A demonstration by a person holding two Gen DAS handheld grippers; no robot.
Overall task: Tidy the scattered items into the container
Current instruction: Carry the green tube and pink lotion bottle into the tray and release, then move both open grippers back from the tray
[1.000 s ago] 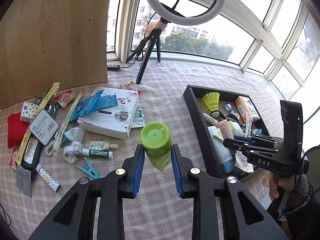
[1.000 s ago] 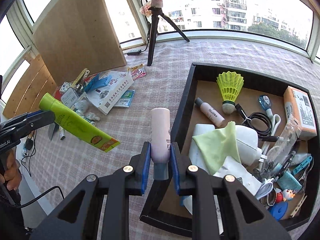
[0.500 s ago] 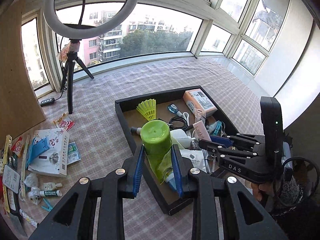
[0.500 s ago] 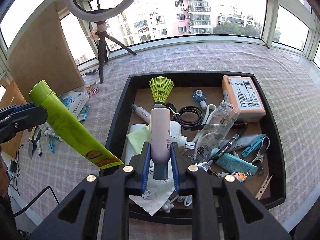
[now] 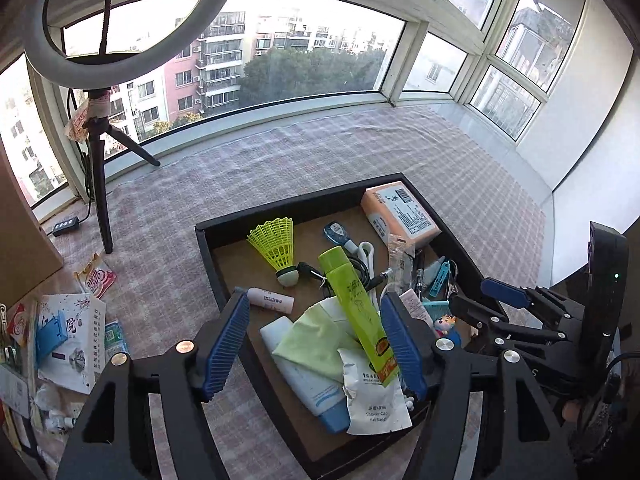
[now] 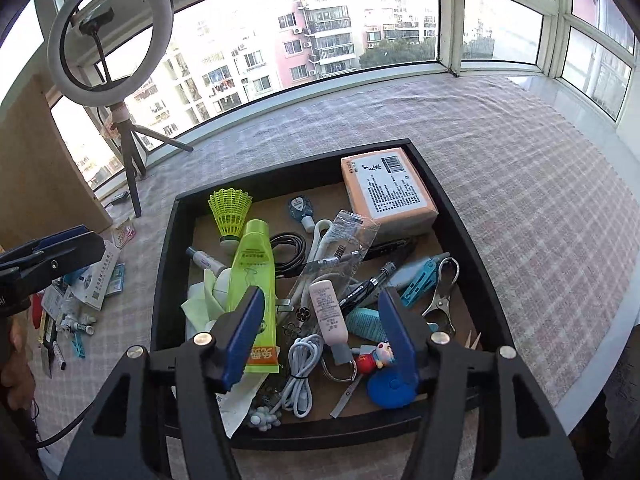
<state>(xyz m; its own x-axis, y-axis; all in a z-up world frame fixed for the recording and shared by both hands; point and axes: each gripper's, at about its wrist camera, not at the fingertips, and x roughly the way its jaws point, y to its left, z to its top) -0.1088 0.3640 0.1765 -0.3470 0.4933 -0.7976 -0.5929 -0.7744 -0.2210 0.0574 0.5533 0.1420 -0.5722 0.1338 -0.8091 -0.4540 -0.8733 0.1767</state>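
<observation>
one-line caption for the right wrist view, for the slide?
Right tool open above the black rectangular tray, lime-green tube and pale pink bottle lying among the clutter inside.

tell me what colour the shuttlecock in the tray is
Neon yellow-green shuttlecock, clearest in the right wrist view.

One black tray (image 6: 164, 272) is counted. Inside it: one yellow-green shuttlecock (image 6: 230, 210), one green tube (image 6: 252, 280), one pink bottle (image 6: 330, 312), one orange box (image 6: 386, 190), one blue disc (image 6: 390, 388), one white cable (image 6: 302, 376). One ring light (image 6: 108, 32) is noted at the tabletop's far left edge. Two grippers are seen, left gripper (image 5: 314, 344) and right gripper (image 6: 320, 334), both spread wide.
</observation>
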